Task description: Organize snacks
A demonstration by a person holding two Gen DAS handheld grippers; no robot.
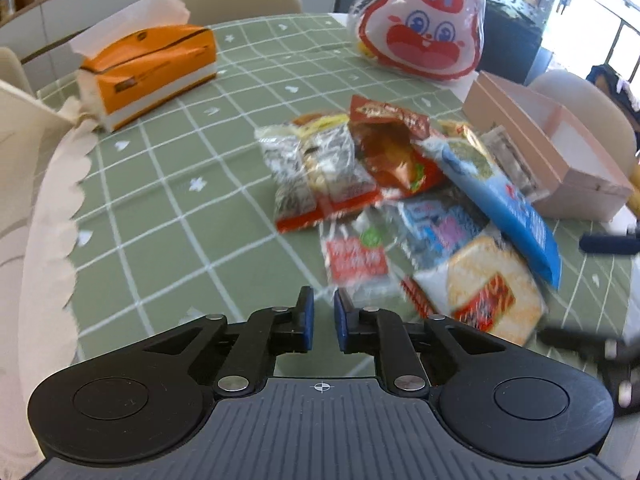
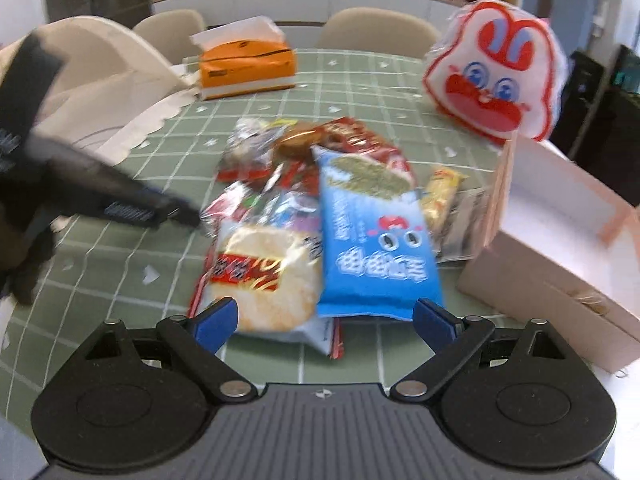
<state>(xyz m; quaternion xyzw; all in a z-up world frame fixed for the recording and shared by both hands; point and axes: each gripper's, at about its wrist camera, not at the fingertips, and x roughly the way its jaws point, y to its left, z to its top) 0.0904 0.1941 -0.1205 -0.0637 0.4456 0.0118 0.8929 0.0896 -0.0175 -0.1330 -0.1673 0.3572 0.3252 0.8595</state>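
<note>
Snack packets sit heaped mid-tabletop on the green grid-patterned cloth (image 1: 168,184), a long blue wrapper (image 2: 372,236) and a round rice-cracker pack (image 2: 264,276) nearest you, with the open pink cardboard box (image 2: 560,240) just beside the heap on its right. Your left tool (image 1: 323,320) hovers above the cloth at the heap's near edge, blue pads almost together and gripping nothing. Your right tool (image 2: 324,320) is spread wide, its pads flanking the near ends of the cracker pack and blue wrapper.

Left wrist view: low over green checked tablecloth (image 1: 168,184), facing heap of crinkly snack packets (image 1: 400,200) from its left. Right wrist view: close, head-on. Shared: heap, orange tissue box (image 2: 248,68), rabbit-faced bag (image 2: 496,80).
</note>
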